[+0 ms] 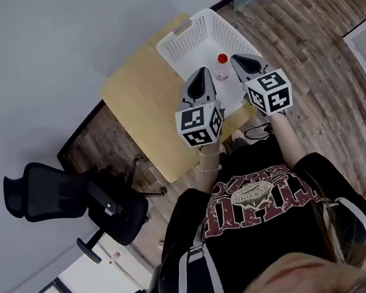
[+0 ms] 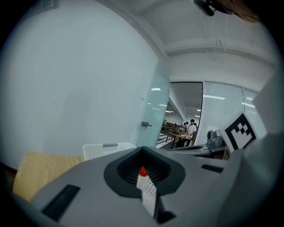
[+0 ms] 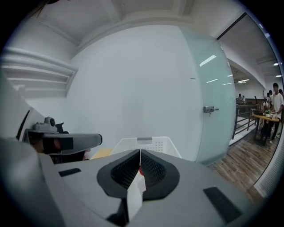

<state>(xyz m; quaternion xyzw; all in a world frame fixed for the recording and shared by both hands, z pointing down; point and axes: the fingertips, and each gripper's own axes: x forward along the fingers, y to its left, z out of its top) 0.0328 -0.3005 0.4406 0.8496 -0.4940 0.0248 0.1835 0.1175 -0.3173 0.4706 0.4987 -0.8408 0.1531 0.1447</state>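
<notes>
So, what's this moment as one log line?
left tool: shut, empty | right tool: shut, empty | both near white basket | red-capped bottle upright in basket | basket on wooden table

The white perforated plastic basket [image 1: 186, 37] is sitting on the far right part of the light wooden counter [image 1: 138, 108], and the counter is standing alongside the pale wall [image 1: 30, 63] on its left. The small clear bottle with a red cap [image 1: 222, 69] is standing upright inside the basket, toward its near side. The left hand-held gripper [image 1: 199, 77] is hovering just left of the bottle, and the right hand-held gripper [image 1: 237, 60] is hovering just right of it. The black swivel office chair [image 1: 74, 199] is standing on the wood-plank floor [image 1: 316, 29], left of the counter and well apart from the basket.
</notes>
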